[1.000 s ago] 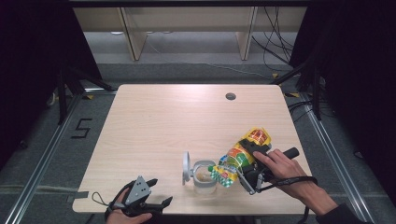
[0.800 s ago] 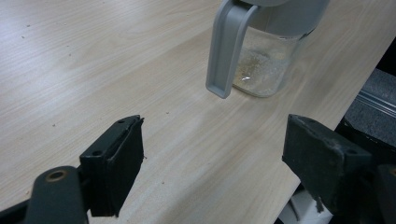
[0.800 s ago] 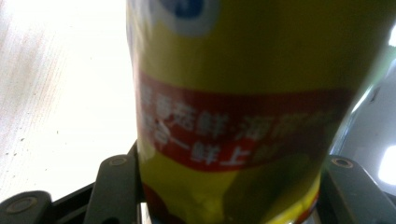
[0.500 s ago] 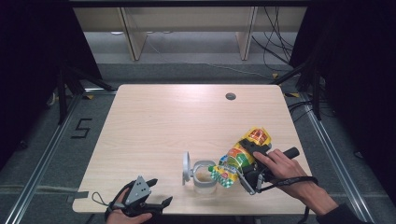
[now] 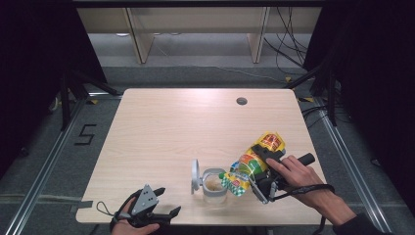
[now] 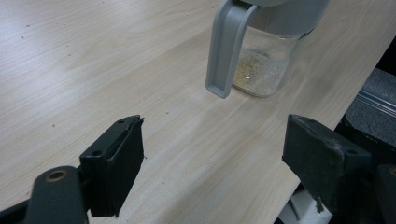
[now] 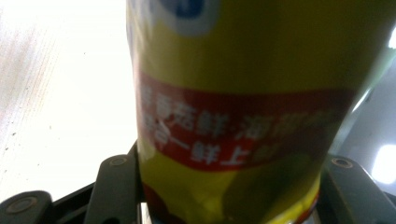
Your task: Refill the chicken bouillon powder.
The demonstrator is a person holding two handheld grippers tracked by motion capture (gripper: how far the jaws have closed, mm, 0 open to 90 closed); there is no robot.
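While the right gripper (image 5: pixel 252 178) clenches its jaws on a yellow bag (image 5: pixel 254 161), the bag lies tipped with its mouth over the open jar (image 5: pixel 214 185) near the worktop's (image 5: pixel 195 127) front edge. The left gripper (image 5: pixel 164 205) rests at the front left, jaws spread and empty.

In the right gripper view the yellow packet (image 7: pixel 233 107) is blurred and runs off the top edge, its red-band lettering unreadable, and it hides the inner faces of both jaws. In the left gripper view the glass jar (image 6: pixel 266 60) is cut off at the top edge.
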